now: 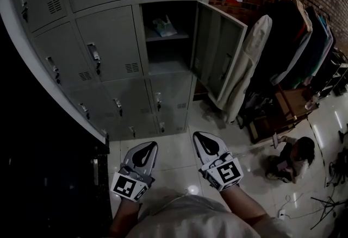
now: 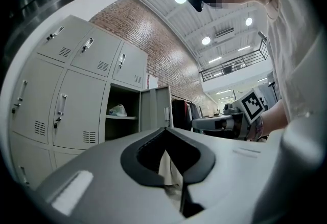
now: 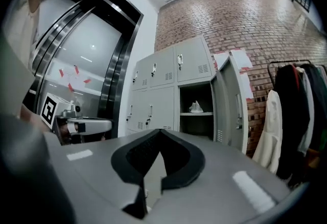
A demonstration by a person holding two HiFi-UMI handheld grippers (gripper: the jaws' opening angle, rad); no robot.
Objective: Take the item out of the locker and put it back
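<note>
**CAMERA SETUP: 3 VIEWS**

Head view looks steeply down over left gripper (image 1: 147, 147) and right gripper (image 1: 201, 138) toward the locker bank (image 1: 103, 41), well apart. Left gripper view and right gripper view each face forward and upward along their own jaws. All 3 share the open locker (image 1: 163, 56); each gripper view catches the other gripper.

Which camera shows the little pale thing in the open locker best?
The head view: the pale item looks biggest there, lying on the upper shelf of the open locker. The left gripper view shows the item smaller and side-on. The right gripper view shows it smallest and farthest off.
</note>
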